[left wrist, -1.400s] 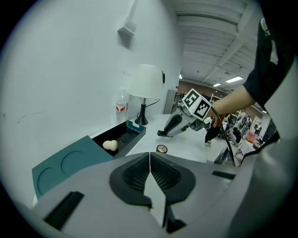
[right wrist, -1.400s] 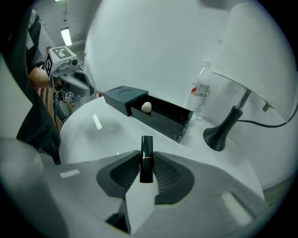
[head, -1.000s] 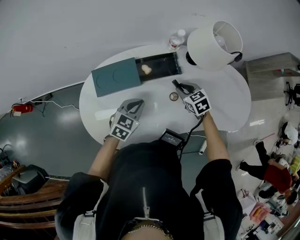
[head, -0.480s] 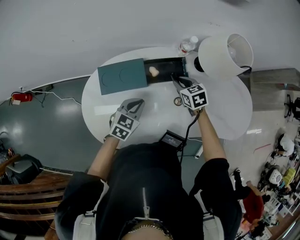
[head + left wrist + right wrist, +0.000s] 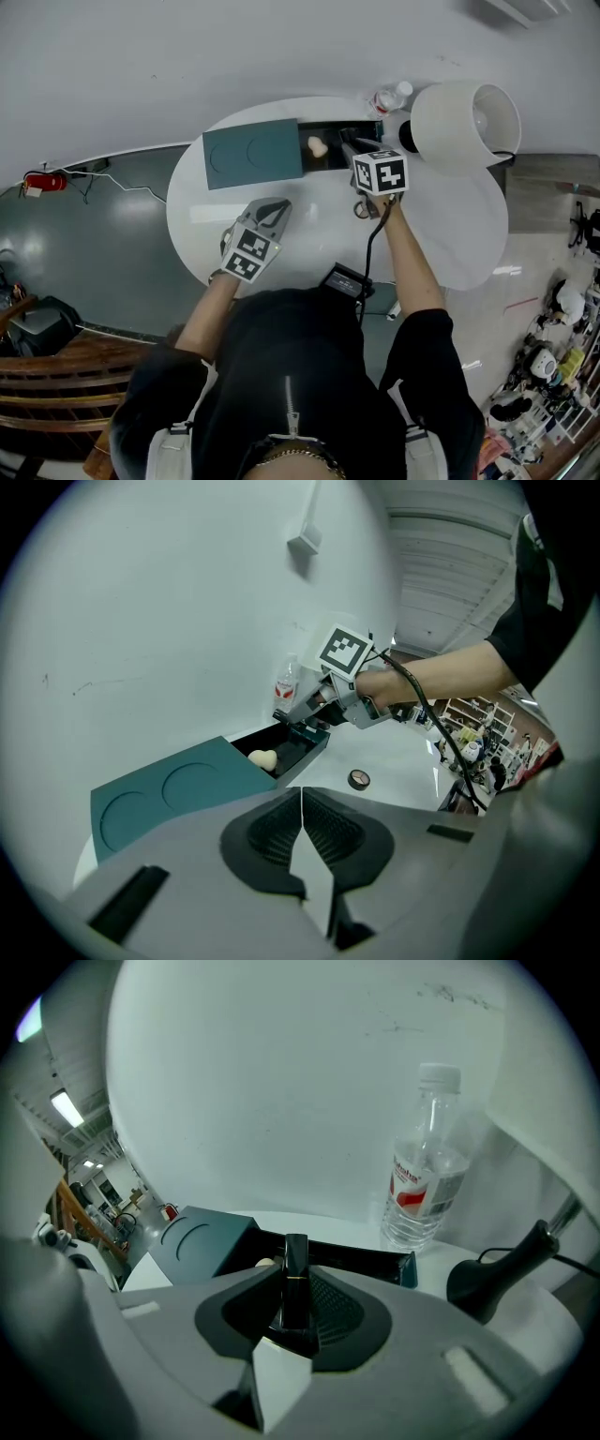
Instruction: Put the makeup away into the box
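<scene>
The open dark box (image 5: pixel 336 137) stands at the table's far side with its teal lid (image 5: pixel 253 154) slid to the left. A cream sponge (image 5: pixel 318 146) lies inside it. My right gripper (image 5: pixel 350 150) is shut on a black lipstick tube (image 5: pixel 295 1274), which stands upright between the jaws over the box's (image 5: pixel 361 1260) near wall. A small round compact (image 5: pixel 362 208) lies on the table just below that hand. My left gripper (image 5: pixel 273 209) hovers over the table's middle, shut with nothing in it (image 5: pixel 301 794).
A white lamp shade (image 5: pixel 466 122) leans over the table's right side, its black base (image 5: pixel 492 1274) right of the box. A water bottle (image 5: pixel 422 1185) stands behind the box's right end. The round white table (image 5: pixel 441 234) has a black device (image 5: pixel 345 279) at its near edge.
My right gripper has carried the lipstick from above the compact up to the box's edge. The left gripper has barely shifted.
</scene>
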Action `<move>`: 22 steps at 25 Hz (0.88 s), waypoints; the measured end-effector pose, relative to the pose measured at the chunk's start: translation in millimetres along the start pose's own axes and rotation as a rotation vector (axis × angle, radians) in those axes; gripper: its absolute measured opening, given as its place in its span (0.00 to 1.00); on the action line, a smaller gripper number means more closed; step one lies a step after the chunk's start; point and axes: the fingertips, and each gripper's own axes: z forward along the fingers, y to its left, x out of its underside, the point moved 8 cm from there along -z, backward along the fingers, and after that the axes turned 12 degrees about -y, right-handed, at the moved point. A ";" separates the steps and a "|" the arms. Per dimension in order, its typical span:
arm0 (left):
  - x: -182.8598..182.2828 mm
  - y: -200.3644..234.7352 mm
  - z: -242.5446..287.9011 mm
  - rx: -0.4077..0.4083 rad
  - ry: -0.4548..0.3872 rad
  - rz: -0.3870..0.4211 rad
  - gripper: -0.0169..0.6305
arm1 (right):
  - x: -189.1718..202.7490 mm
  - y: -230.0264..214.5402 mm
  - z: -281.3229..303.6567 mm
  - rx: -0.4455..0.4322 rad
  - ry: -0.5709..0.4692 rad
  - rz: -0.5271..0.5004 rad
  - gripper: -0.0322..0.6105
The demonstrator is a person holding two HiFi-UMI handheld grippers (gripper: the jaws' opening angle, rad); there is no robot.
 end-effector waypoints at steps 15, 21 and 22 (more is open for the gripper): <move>8.7 15.4 -2.1 -0.018 0.021 -0.033 0.05 | 11.0 -11.3 56.9 0.012 0.265 0.018 0.19; 10.6 20.5 -2.1 -0.027 0.026 -0.025 0.05 | 15.7 -11.4 69.2 0.000 0.326 -0.007 0.19; 10.8 20.6 -1.8 -0.023 0.028 -0.029 0.05 | 16.0 -11.2 70.4 -0.003 0.337 -0.008 0.19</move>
